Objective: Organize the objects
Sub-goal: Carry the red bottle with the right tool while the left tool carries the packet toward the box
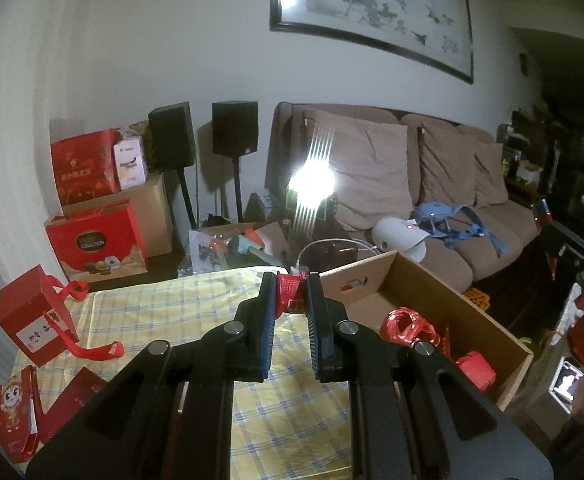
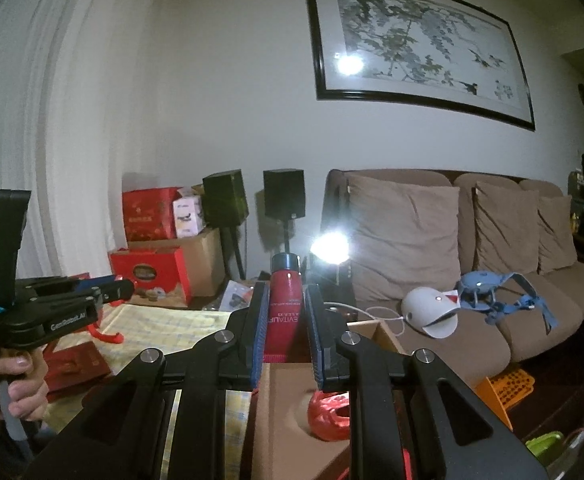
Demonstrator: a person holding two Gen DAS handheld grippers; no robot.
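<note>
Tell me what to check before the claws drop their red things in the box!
1. Left claw grips its small red packet: ok, pads press on both sides.
2. Right claw grips the red tube with the dark cap: ok.
3. Cardboard box is open on top: ok.
4. Free floor in the box: ok; bare cardboard shows beside the red ribbon bundle.
5. Red tube is over the box: cannot tell; the box's near part lies under the claw, but the depth is unclear.
6. Left claw is over the box: not ok; it sits above the yellow checked cloth, left of the box.
</note>
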